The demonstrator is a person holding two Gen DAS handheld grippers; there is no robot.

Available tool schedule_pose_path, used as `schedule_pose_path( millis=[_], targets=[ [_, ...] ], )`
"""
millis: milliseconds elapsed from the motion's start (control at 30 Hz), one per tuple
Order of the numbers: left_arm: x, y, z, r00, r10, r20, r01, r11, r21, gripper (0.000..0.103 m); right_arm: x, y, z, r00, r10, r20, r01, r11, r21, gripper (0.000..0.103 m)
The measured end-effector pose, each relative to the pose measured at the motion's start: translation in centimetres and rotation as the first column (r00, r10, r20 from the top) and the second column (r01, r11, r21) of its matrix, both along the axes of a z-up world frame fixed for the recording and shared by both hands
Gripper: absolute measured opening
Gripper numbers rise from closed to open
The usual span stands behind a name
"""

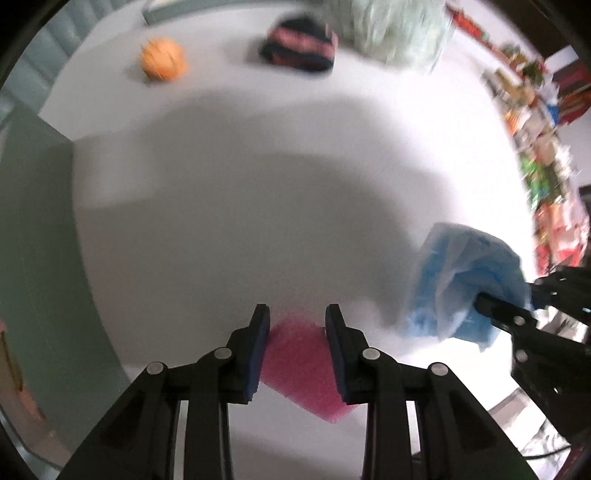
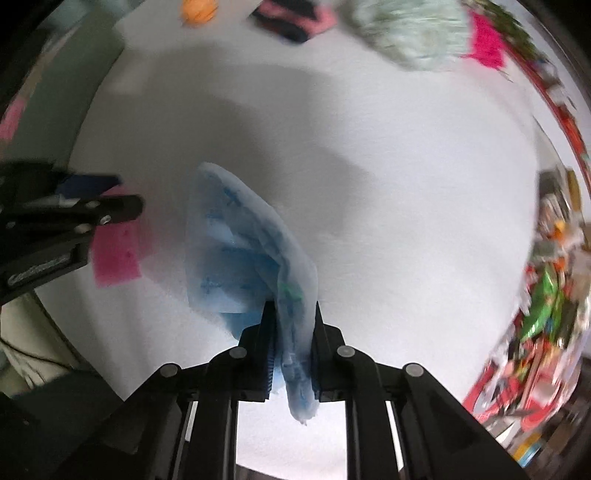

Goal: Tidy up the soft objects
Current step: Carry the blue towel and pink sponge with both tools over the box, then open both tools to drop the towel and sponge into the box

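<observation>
My left gripper is shut on a pink sponge, held above the white table. The sponge also shows in the right wrist view, under the left gripper. My right gripper is shut on a blue soft pack that stands up between its fingers. In the left wrist view the blue pack hangs from the right gripper at the right.
At the far side of the table lie an orange ball, a dark and pink folded cloth and a pale green fluffy item. A bright pink cloth lies beyond it. Colourful clutter lines the right.
</observation>
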State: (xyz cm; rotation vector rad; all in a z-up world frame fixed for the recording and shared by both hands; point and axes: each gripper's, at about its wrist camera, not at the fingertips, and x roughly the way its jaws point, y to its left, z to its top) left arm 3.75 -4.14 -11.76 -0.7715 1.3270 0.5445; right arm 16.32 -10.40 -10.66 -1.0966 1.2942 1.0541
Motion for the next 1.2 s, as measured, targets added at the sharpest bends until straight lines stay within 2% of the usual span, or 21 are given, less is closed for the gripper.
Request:
schedule_pose_path(
  millis=[67, 100, 167, 267, 333, 400, 500, 567, 667, 733, 767, 800, 833, 900, 1000, 1033, 1100, 1167, 1200],
  targets=[
    [-1.5, 0.3, 2.8, 0.997, 0.031, 0.064, -0.032, 0.999, 0.018, 0.032, 0.6, 0.6, 2.2, 0.998, -0.065, -0.026, 0.066, 0.997, 0.049, 0.016],
    [-2.4, 0.5, 4.4, 0.994, 0.045, 0.095, -0.048, 0.998, 0.03, 0.032, 0.5, 0.9, 2.6, 0.996, -0.075, -0.038, 0.078, 0.995, 0.066, 0.016],
    [-4.9, 1.3, 7.3, 0.985, 0.09, 0.145, -0.099, 0.993, 0.059, 0.032, -0.3, 2.3, 5.3, 0.996, -0.067, -0.066, 0.075, 0.989, 0.127, 0.016],
    [-10.2, 3.2, 11.2, 0.966, 0.197, 0.165, -0.22, 0.966, 0.137, 0.032, -3.5, 5.4, 9.1, 0.994, 0.022, -0.105, 0.001, 0.977, 0.215, 0.016],
    [-13.7, 4.7, 12.1, 0.947, 0.281, 0.153, -0.305, 0.937, 0.167, 0.033, -6.7, 8.3, 11.2, 0.984, 0.113, -0.139, -0.073, 0.961, 0.268, 0.016],
    [-17.7, 6.2, 11.9, 0.922, 0.367, 0.121, -0.385, 0.902, 0.197, 0.033, -10.6, 12.0, 12.6, 0.964, 0.197, -0.177, -0.135, 0.941, 0.311, 0.016],
    [-22.6, 7.6, 10.0, 0.872, 0.486, 0.065, -0.488, 0.847, 0.21, 0.033, -14.9, 16.0, 12.8, 0.934, 0.269, -0.235, -0.18, 0.923, 0.34, 0.016],
    [-23.9, 7.6, 8.4, 0.855, 0.518, 0.04, -0.513, 0.831, 0.216, 0.033, -18.4, 18.8, 11.9, 0.91, 0.313, -0.271, -0.214, 0.916, 0.339, 0.016],
    [-25.0, 8.3, 6.1, 0.845, 0.535, 0.009, -0.526, 0.827, 0.198, 0.033, -22.6, 22.8, 9.8, 0.89, 0.353, -0.288, -0.264, 0.915, 0.305, 0.016],
    [-25.1, 8.6, 5.1, 0.836, 0.548, -0.021, -0.535, 0.823, 0.191, 0.04, -24.7, 25.1, 8.2, 0.884, 0.354, -0.303, -0.277, 0.922, 0.271, 0.027],
    [-25.2, 8.7, 4.8, 0.829, 0.558, -0.039, -0.541, 0.818, 0.195, 0.067, -24.7, 25.3, 7.3, 0.886, 0.35, -0.304, -0.277, 0.925, 0.259, 0.036],
    [-25.5, 8.9, 4.7, 0.812, 0.581, -0.05, -0.561, 0.801, 0.208, 0.094, -25.2, 26.1, 6.7, 0.892, 0.344, -0.294, -0.278, 0.929, 0.244, 0.069],
    [-25.9, 9.1, 4.7, 0.802, 0.597, -0.038, -0.576, 0.787, 0.22, 0.101, -25.5, 26.7, 6.4, 0.904, 0.337, -0.262, -0.279, 0.931, 0.234, 0.088],
    [-26.1, 8.8, 5.1, 0.803, 0.596, -0.016, -0.576, 0.783, 0.236, 0.102, -25.4, 27.3, 6.4, 0.91, 0.343, -0.23, -0.288, 0.926, 0.244, 0.097],
    [-26.4, 9.2, 5.2, 0.806, 0.592, -0.006, -0.575, 0.785, 0.23, 0.102, -24.8, 27.4, 7.3, 0.916, 0.339, -0.216, -0.285, 0.927, 0.245, 0.101],
    [-26.7, 9.4, 5.5, 0.804, 0.594, 0.028, -0.586, 0.782, 0.212, 0.102, -24.7, 27.1, 7.7, 0.92, 0.336, -0.2, -0.285, 0.927, 0.244, 0.103],
    [-27.3, 9.3, 6.0, 0.791, 0.608, 0.067, -0.609, 0.772, 0.185, 0.102, -24.2, 26.6, 8.7, 0.928, 0.331, -0.173, -0.282, 0.924, 0.257, 0.103],
    [-27.8, 9.5, 6.2, 0.772, 0.633, 0.048, -0.63, 0.754, 0.187, 0.102, -23.6, 25.9, 9.6, 0.935, 0.32, -0.152, -0.275, 0.926, 0.258, 0.103],
    [-27.6, 9.6, 6.5, 0.769, 0.638, 0.026, -0.632, 0.754, 0.178, 0.102, -23.3, 25.7, 9.9, 0.939, 0.309, -0.152, -0.265, 0.93, 0.255, 0.103]
  ],
)
